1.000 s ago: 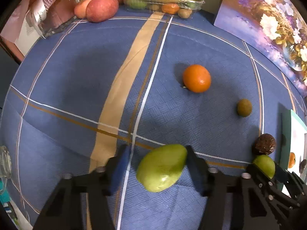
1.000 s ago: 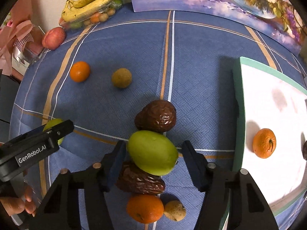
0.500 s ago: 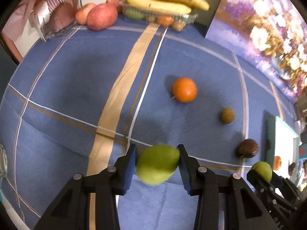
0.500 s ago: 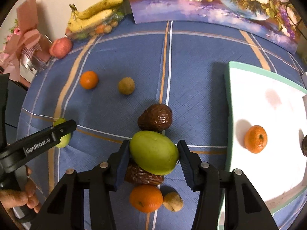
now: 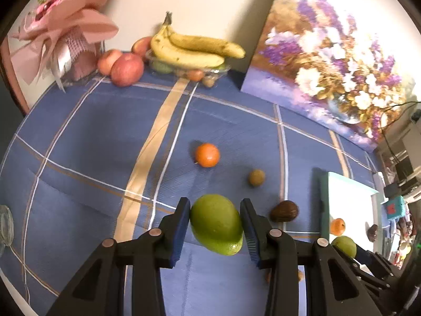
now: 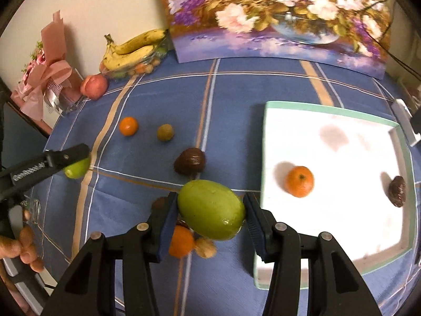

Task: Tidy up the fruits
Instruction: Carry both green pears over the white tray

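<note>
My left gripper (image 5: 214,223) is shut on a green mango (image 5: 217,223) and holds it above the blue cloth. My right gripper (image 6: 209,210) is shut on a second green mango (image 6: 210,209), lifted just left of the white tray (image 6: 329,131). The tray holds an orange (image 6: 300,181) and a dark brown fruit (image 6: 397,191). On the cloth lie an orange (image 5: 207,154), a small olive-brown fruit (image 5: 256,177) and a dark brown fruit (image 5: 284,210). Under my right gripper sit another orange (image 6: 180,242) and a small tan fruit (image 6: 205,247).
Bananas (image 5: 192,50) on a clear box of small fruit and red apples (image 5: 126,69) stand at the back by the wall. A pink bouquet (image 5: 60,34) is at the back left. A flower painting (image 5: 329,52) leans at the back right.
Both grippers closed onto their mangoes and lifted them off the cloth. Both views rose and tilted up, showing the wall and painting.
</note>
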